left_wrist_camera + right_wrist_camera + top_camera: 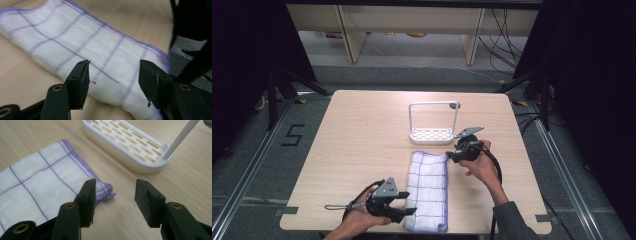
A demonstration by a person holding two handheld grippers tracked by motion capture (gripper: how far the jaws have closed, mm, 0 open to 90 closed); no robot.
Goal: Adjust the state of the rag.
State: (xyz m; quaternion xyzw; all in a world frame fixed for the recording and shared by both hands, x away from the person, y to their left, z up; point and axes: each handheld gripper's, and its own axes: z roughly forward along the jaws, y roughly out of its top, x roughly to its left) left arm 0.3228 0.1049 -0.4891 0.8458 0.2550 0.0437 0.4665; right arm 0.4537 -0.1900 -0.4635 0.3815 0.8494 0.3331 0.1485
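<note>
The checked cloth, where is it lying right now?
In the high view the folded cloth lies flat on the table's near half, right of centre, just in front of the white rack, between both grippers.

Table's left half (357, 145) is open. White rack (433, 122) stands just behind the cloth (428, 190), blocking passage straight back there.

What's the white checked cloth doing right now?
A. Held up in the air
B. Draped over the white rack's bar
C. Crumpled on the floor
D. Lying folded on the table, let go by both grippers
D: the cloth lies flat on the table near the rack, and both the left gripper and right gripper stand open, pressing on nothing.
</note>
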